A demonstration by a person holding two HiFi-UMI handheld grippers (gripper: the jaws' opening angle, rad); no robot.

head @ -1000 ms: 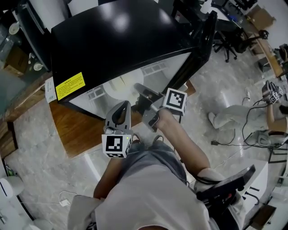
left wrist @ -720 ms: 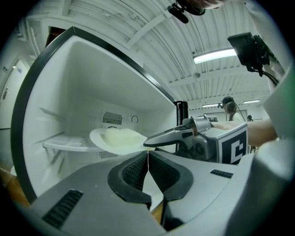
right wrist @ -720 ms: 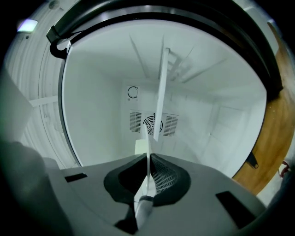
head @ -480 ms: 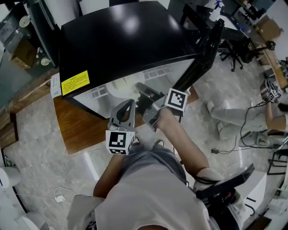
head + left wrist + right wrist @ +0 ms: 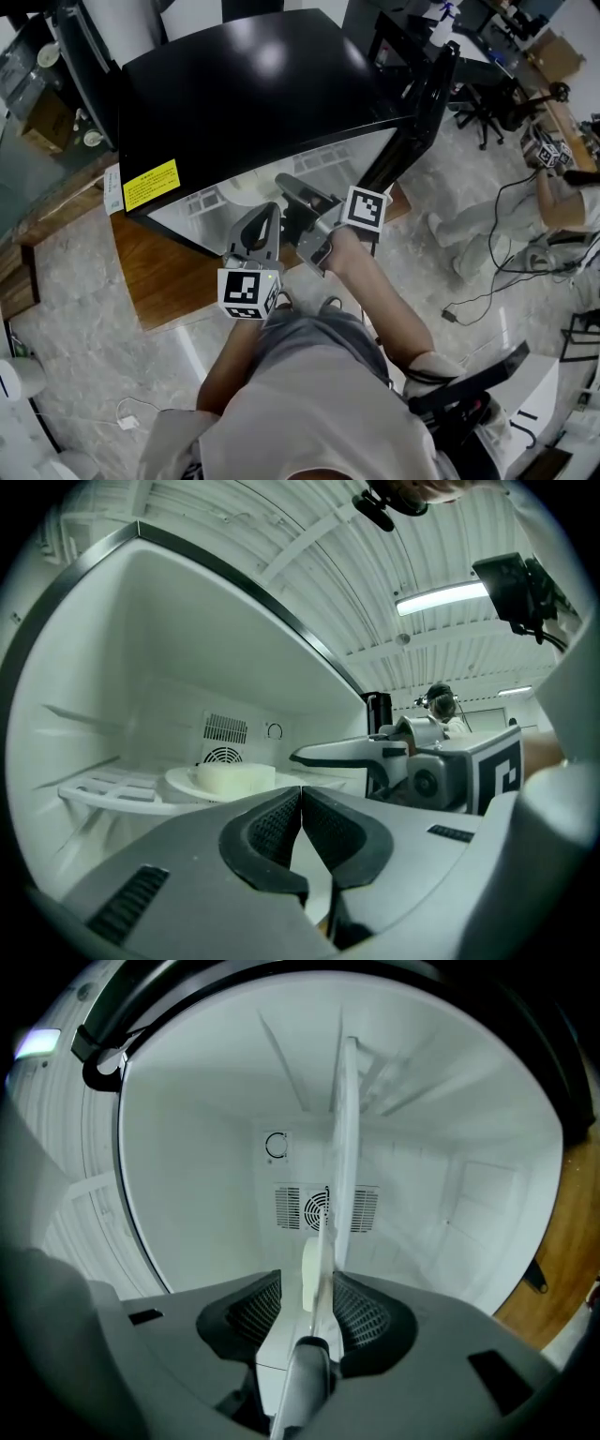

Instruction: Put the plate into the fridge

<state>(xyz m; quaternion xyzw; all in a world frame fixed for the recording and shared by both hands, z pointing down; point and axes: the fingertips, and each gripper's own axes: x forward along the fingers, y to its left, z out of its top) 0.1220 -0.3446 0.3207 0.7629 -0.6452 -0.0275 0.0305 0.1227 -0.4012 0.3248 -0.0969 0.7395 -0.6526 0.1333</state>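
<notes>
The black mini fridge (image 5: 253, 84) stands with its door (image 5: 422, 112) swung open to the right. In the left gripper view the white plate (image 5: 187, 782), carrying a pale block (image 5: 234, 775), rests on the white wire shelf (image 5: 103, 794) inside. My right gripper (image 5: 286, 185) reaches into the fridge mouth. In its own view the plate (image 5: 325, 1232) shows edge-on between the two pads, and the jaws of the right gripper (image 5: 305, 1312) are opening, with gaps at the plate's rim. My left gripper (image 5: 264, 214) hovers just outside, left of the right one. The left gripper (image 5: 300, 822) is shut on nothing.
The fridge sits on a low wooden platform (image 5: 178, 272) over a marble floor. A fan vent (image 5: 319, 1208) marks the back wall. Cables (image 5: 487, 281) trail across the floor at the right, near another person (image 5: 562, 202) and an office chair (image 5: 487, 94).
Both grippers stay at the fridge mouth, almost unmoved. The head view has shifted slightly, and the person at the far right has moved.
</notes>
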